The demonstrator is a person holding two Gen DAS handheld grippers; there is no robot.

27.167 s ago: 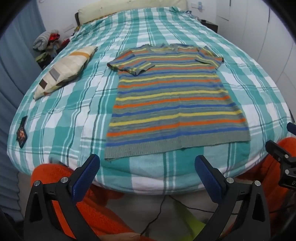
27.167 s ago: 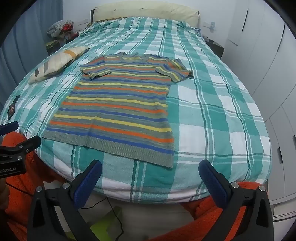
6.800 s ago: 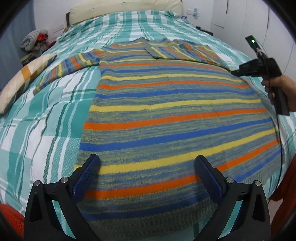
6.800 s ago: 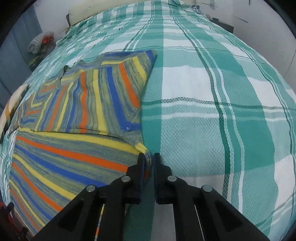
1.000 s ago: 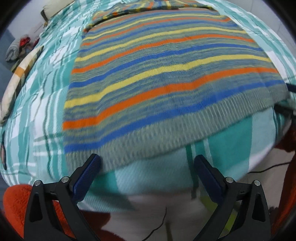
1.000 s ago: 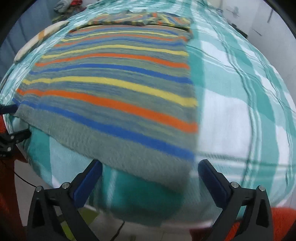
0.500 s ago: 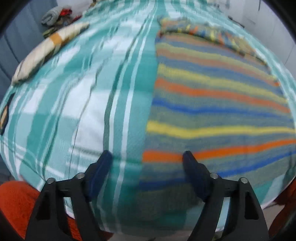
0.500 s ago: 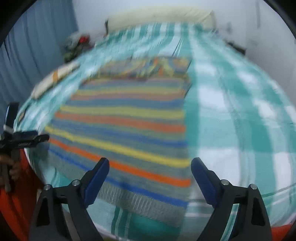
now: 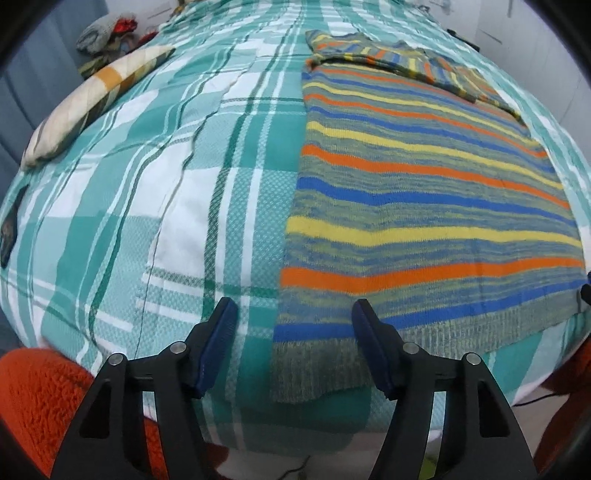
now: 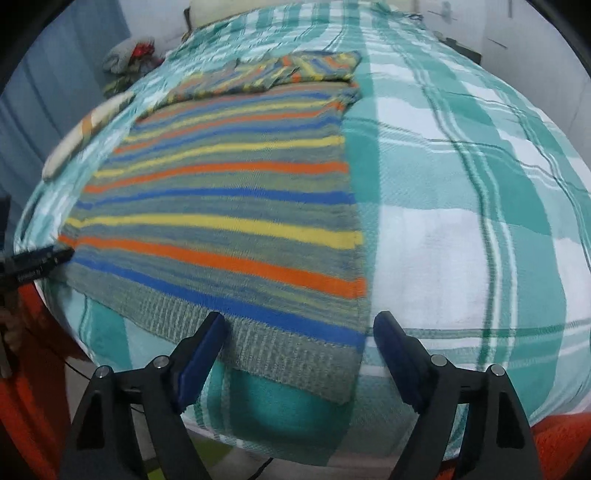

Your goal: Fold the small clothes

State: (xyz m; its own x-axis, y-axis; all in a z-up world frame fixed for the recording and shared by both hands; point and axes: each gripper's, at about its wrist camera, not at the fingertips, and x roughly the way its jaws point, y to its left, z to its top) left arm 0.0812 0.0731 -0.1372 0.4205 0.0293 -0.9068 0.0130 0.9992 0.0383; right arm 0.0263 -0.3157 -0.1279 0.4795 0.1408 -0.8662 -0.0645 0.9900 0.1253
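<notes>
1. Bed point(image 9: 207, 192): bare cover left of the sweater point(image 9: 424, 206) gives free passage.
2. Pillow point(image 9: 92, 99): obstacle near the far left edge.
3. Cover right of the sweater: unobstructed.

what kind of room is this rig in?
Most likely a bedroom: a bed with a teal checked cover, a pillow lying on it, and white cupboard doors along the far wall. A striped sweater lies on the bed.

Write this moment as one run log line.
left claw: open, over sweater hem corner | right claw: open, over other corner | sleeves: folded in
</notes>
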